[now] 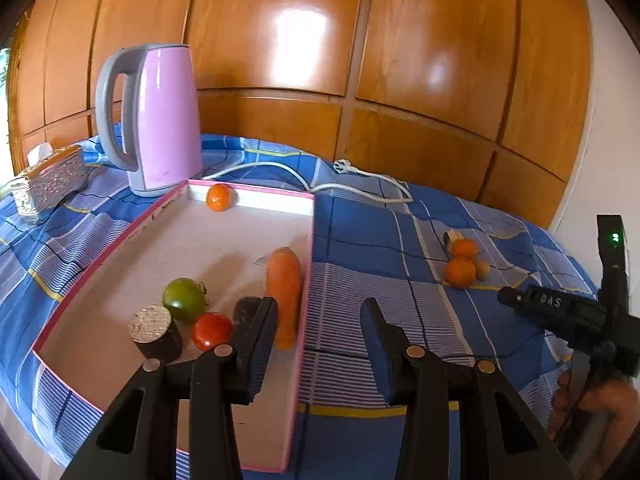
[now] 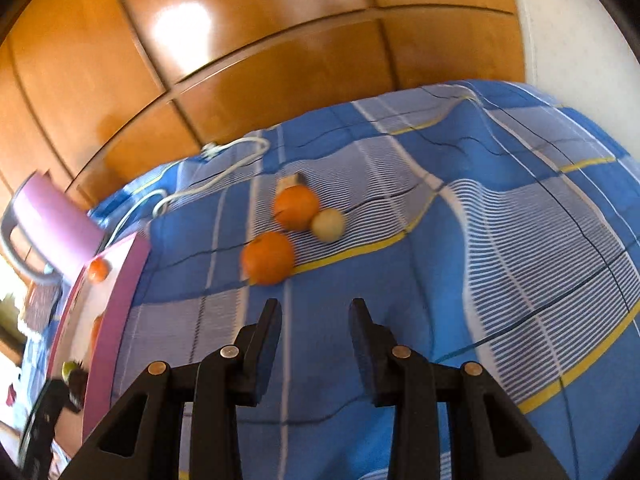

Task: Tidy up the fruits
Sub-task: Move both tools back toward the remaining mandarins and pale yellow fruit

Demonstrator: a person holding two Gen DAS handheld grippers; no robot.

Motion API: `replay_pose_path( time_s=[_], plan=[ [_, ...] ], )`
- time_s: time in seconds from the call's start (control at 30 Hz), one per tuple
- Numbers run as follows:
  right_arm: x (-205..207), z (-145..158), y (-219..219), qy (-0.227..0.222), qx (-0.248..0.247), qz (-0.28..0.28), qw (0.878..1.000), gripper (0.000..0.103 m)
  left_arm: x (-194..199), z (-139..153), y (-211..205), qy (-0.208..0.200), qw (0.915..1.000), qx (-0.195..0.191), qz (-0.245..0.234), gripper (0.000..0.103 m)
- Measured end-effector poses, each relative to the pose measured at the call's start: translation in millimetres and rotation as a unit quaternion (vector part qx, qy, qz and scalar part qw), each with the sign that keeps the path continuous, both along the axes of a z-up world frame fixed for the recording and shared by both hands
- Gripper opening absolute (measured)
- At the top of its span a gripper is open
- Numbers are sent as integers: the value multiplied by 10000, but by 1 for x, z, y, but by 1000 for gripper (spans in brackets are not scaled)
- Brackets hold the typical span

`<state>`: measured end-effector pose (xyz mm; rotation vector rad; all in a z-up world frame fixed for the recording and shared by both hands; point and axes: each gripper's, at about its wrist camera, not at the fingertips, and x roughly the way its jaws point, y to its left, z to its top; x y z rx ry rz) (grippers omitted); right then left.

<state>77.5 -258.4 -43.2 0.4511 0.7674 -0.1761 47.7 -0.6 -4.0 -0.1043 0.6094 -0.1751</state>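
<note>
A pink-rimmed tray [image 1: 310, 240] holds an orange [image 1: 218, 197] in its far corner. Nearer in it lie a carrot [image 1: 285, 296], a green tomato [image 1: 184, 299], a red tomato [image 1: 212, 330], a dark cut cylinder [image 1: 156, 336] and a dark fruit [image 1: 246, 308] half hidden by my left finger. My left gripper [image 1: 318, 320] is open above the tray's right wall and grips nothing. On the cloth, two oranges [image 2: 296, 207] [image 2: 268, 257] and a pale ball [image 2: 328, 224] lie together. My right gripper [image 2: 314, 320] is open and empty, a short way before the nearer orange.
A pink kettle [image 1: 160, 120] stands behind the tray, its white cord [image 1: 360, 188] trailing over the blue checked cloth [image 1: 400, 320]. A silver tissue box [image 1: 52, 180] is at far left. Wooden panels [image 1: 320, 40] back the table. A hand [image 1: 600, 404] shows at lower right.
</note>
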Motion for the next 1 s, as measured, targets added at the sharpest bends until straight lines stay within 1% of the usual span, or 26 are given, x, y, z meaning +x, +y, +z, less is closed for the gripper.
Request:
replay_pose_path(
  time_s=[0.13,0.4,0.57,0.73,1.0],
  plan=[
    [5,-2,-6,-11,-2,-33,10000,35,1,-1,-4,41,10000,-5,-82,44],
    [23,2,-5,-80,-176,113,9997,35,5,-5,-16,119,9995,92,-264,44],
    [38,1,-10,-91,-307,69,9995,34,8,-8,-18,196,9993,97,-306,44],
    [52,-5,-21,-10,-208,-10,9998,34,12,-11,-21,297,9990,46,-327,44],
    [75,-15,-24,127,-35,88,9999,34,13,-14,-26,388,9983,31,-425,44]
  ],
)
